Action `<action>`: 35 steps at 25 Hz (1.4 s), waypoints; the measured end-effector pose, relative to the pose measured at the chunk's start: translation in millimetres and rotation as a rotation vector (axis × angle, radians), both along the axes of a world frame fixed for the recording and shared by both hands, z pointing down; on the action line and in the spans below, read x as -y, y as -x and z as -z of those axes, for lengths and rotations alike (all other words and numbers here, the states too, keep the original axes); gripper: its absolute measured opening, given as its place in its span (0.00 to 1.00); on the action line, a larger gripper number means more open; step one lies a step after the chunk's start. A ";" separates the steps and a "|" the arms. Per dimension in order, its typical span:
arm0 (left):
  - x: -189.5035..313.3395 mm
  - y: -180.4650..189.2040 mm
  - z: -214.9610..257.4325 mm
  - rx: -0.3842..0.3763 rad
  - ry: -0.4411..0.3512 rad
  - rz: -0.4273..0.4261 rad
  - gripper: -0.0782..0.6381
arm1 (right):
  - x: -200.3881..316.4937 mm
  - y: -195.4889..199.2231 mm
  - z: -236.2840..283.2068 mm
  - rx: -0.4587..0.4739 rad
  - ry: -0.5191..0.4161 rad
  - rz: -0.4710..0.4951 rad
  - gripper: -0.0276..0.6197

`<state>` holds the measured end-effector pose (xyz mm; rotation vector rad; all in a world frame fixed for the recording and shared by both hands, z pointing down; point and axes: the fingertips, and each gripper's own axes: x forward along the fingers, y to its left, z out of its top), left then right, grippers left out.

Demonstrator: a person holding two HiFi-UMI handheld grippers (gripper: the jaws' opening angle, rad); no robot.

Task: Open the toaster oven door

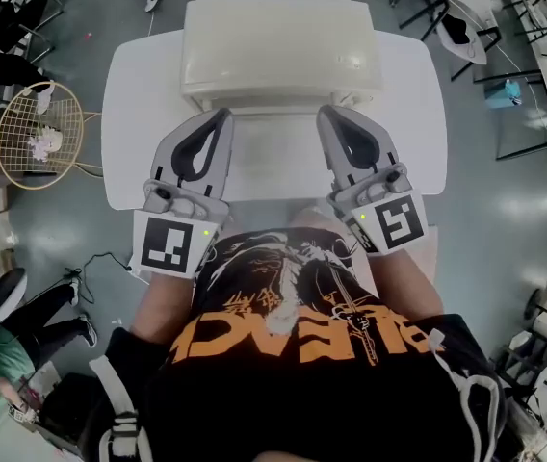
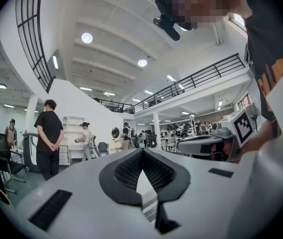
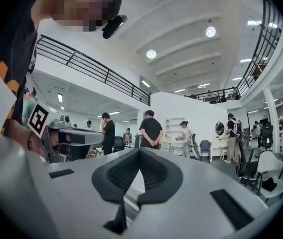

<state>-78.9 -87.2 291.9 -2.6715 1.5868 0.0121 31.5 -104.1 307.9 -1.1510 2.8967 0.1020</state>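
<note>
A cream toaster oven [image 1: 278,51] stands at the far side of a white table [image 1: 129,114], seen from above, so its door face is hidden. My left gripper [image 1: 223,114] and right gripper [image 1: 325,112] are held side by side over the table's near half. Their tips reach close to the oven's front edge, and I cannot tell whether they touch it. In the left gripper view the left gripper [image 2: 142,150] has its jaws closed tip to tip with nothing between them. The right gripper [image 3: 139,149] looks the same in its own view. Both cameras tilt up at the hall's ceiling.
A round wire basket [image 1: 38,133] stands on the floor left of the table. Chairs [image 1: 466,22] and desks sit at the far right. A seated person [image 1: 23,325] is at the lower left. Several people [image 3: 151,131] stand farther off in the hall.
</note>
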 end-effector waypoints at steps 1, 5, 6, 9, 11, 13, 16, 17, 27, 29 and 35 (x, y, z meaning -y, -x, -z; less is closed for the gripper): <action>0.1 0.1 -0.7 0.000 0.001 0.001 0.13 | 2.1 0.2 -5.3 -0.010 0.015 0.018 0.06; -0.1 1.8 -1.2 0.001 0.004 0.008 0.13 | 20.0 4.4 -45.0 -0.156 0.124 0.126 0.20; -0.6 2.1 -1.3 0.002 0.005 0.010 0.13 | 24.4 3.6 -51.7 -0.192 0.139 0.140 0.24; -1.8 3.5 -3.3 0.007 0.010 0.011 0.13 | 32.5 0.8 -65.0 -0.276 0.143 0.163 0.25; -2.6 4.8 -4.3 0.008 0.014 0.014 0.13 | 32.3 4.5 -75.0 -0.346 0.141 0.202 0.25; -3.9 5.0 -4.3 0.009 0.017 0.016 0.13 | 28.8 11.1 -85.2 -0.412 0.151 0.257 0.24; -5.2 4.6 -2.7 0.011 0.015 0.019 0.13 | 25.4 18.4 -98.9 -0.491 0.171 0.320 0.22; -5.3 5.0 -2.3 0.011 0.015 0.021 0.13 | 25.8 20.2 -102.1 -0.508 0.176 0.332 0.22; -5.9 15.0 -6.9 0.012 0.023 0.035 0.13 | 40.5 26.4 -142.5 -0.743 0.191 0.398 0.22; -5.9 15.4 -8.3 0.008 0.027 0.037 0.13 | 43.0 25.3 -153.7 -0.827 0.187 0.417 0.22; -10.4 14.1 -9.0 0.026 0.027 0.036 0.13 | 44.6 21.6 -188.9 -1.044 0.171 0.477 0.22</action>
